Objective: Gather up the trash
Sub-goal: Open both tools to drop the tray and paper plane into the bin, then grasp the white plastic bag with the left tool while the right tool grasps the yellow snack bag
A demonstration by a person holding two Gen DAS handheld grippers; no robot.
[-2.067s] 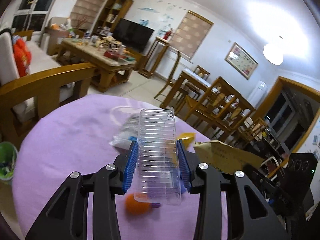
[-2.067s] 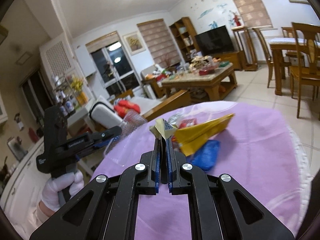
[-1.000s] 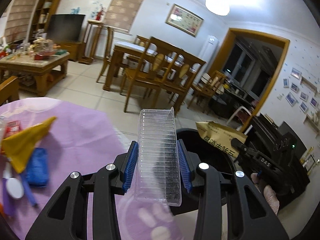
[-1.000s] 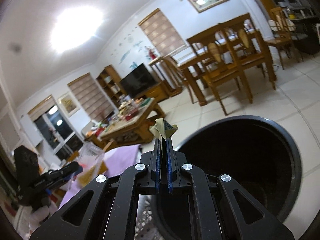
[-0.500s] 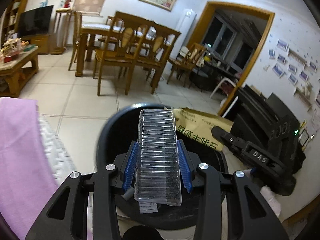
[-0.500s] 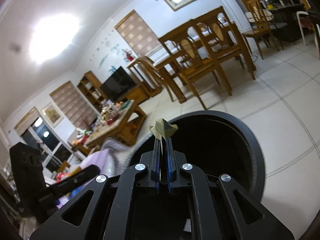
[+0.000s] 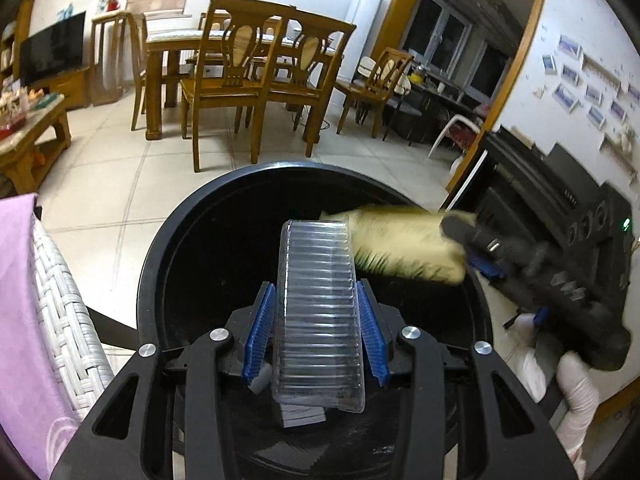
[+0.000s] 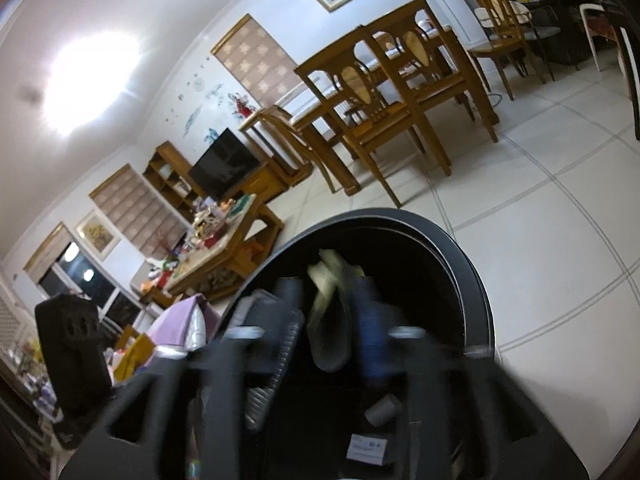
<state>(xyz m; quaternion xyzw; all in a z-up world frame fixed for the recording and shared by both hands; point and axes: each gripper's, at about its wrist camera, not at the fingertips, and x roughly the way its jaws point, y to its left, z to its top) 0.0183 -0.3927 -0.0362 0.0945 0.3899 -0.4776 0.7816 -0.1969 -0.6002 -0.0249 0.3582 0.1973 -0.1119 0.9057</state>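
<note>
My left gripper (image 7: 316, 336) is over the open black trash bin (image 7: 160, 240); its blue pads stand slightly off the sides of a clear ribbed plastic tray (image 7: 318, 312), which tilts into the bin. My right gripper (image 8: 328, 320) is blurred with motion above the same bin (image 8: 460, 256). Its jaws stand apart, and the yellow-green paper bag (image 8: 326, 276) sits loose between them. In the left wrist view the bag (image 7: 404, 244) is blurred over the bin, at the tip of the right gripper (image 7: 476, 248).
Scraps of paper (image 7: 302, 414) lie at the bin's bottom. The purple-clothed table (image 7: 20, 300) and a white wicker chair (image 7: 68, 312) stand to the left. Wooden dining chairs (image 7: 236, 88) and tiled floor (image 7: 112, 184) lie beyond the bin.
Both grippers swung from the table to above the bin and lowered. The right jaws have opened from the paper bag. The left pads have eased off the clear tray, which tilts forward.
</note>
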